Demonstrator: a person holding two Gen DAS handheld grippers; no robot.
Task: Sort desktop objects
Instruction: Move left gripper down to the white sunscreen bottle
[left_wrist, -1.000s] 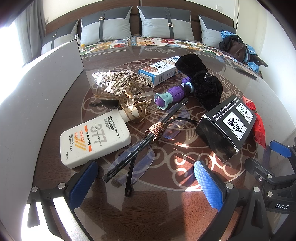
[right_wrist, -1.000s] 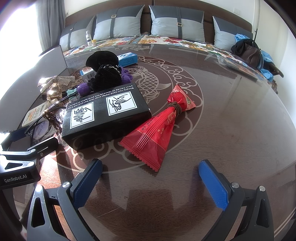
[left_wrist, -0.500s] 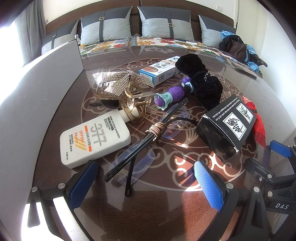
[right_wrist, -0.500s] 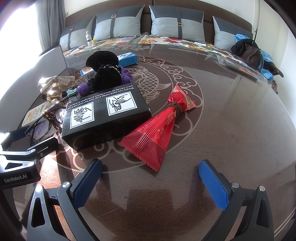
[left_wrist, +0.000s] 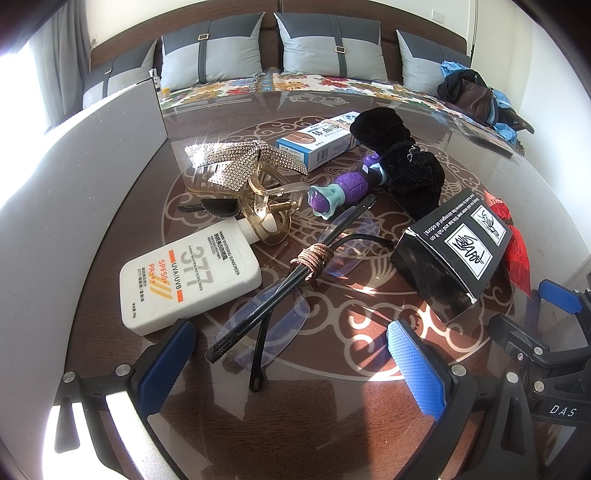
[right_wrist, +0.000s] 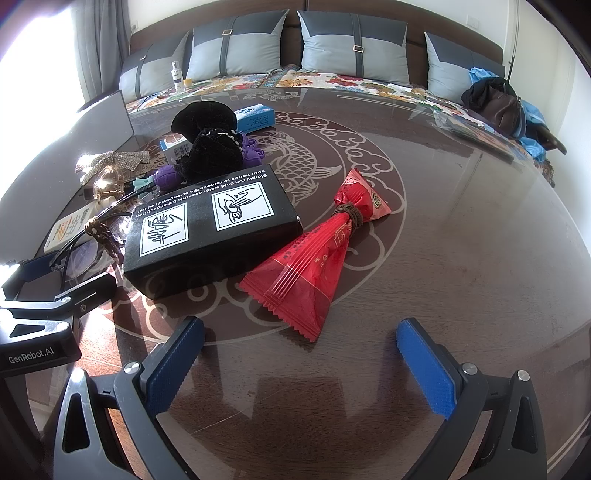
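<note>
Now both grippers hover low over the table (right_wrist: 461, 229), each spread wide and empty. Nearest the left gripper (left_wrist: 291, 354) lie the glasses (left_wrist: 280, 295), with the sunscreen tube (left_wrist: 192, 280) to their left. Just beyond the right gripper (right_wrist: 299, 350) lies the red packet (right_wrist: 314, 258), touching the black box (right_wrist: 207, 229).

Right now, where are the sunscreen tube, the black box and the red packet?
sunscreen tube (left_wrist: 192, 280), left wrist view, on its white printed face.
black box (right_wrist: 207, 225), right wrist view, on its top face.
red packet (right_wrist: 306, 269), right wrist view, on its wide lower part.
</note>
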